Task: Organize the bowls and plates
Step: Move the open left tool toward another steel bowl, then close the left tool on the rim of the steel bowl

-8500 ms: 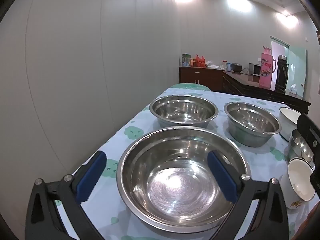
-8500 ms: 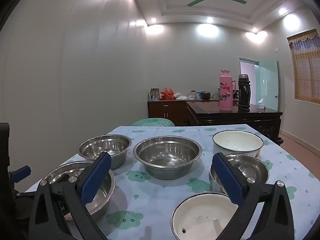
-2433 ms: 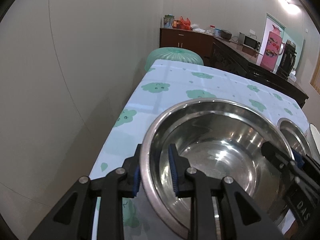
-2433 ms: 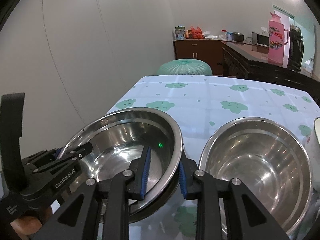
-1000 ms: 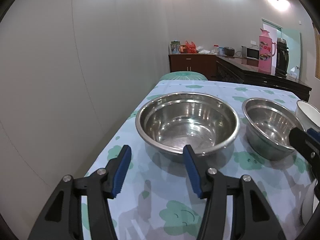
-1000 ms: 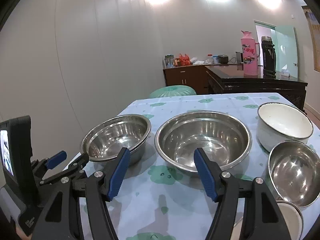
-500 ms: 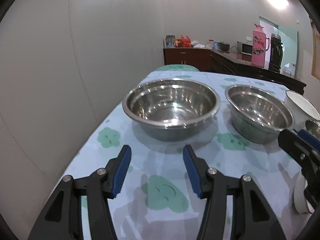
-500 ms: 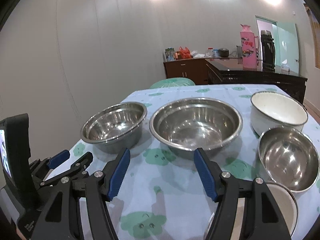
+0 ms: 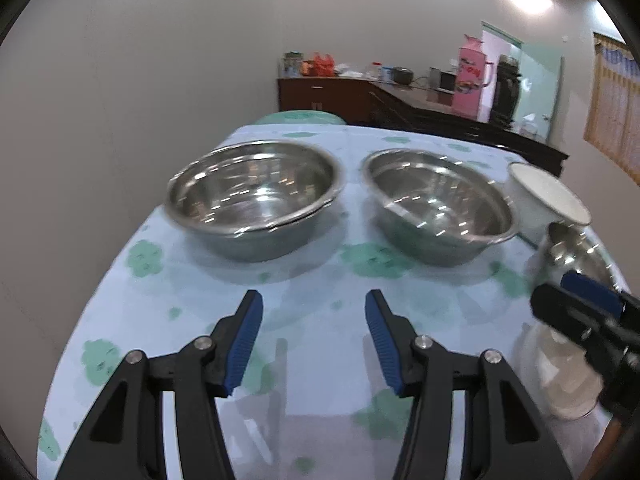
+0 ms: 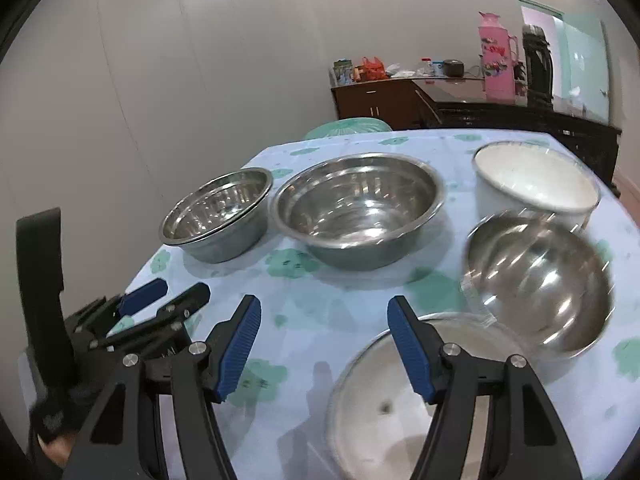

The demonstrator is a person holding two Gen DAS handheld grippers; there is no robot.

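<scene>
Now I note both grippers, left gripper (image 9: 314, 338) and right gripper (image 10: 324, 346), spread and empty, drawn back from the nested steel bowls (image 9: 256, 200) on the tablecloth (image 9: 320, 300); stacking continues with the next steel bowl (image 10: 358, 216).

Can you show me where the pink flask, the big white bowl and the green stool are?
pink flask (image 10: 497, 62), right wrist view, on the middle of its body
big white bowl (image 10: 532, 178), right wrist view, on its inside
green stool (image 10: 347, 127), right wrist view, on its seat top
</scene>
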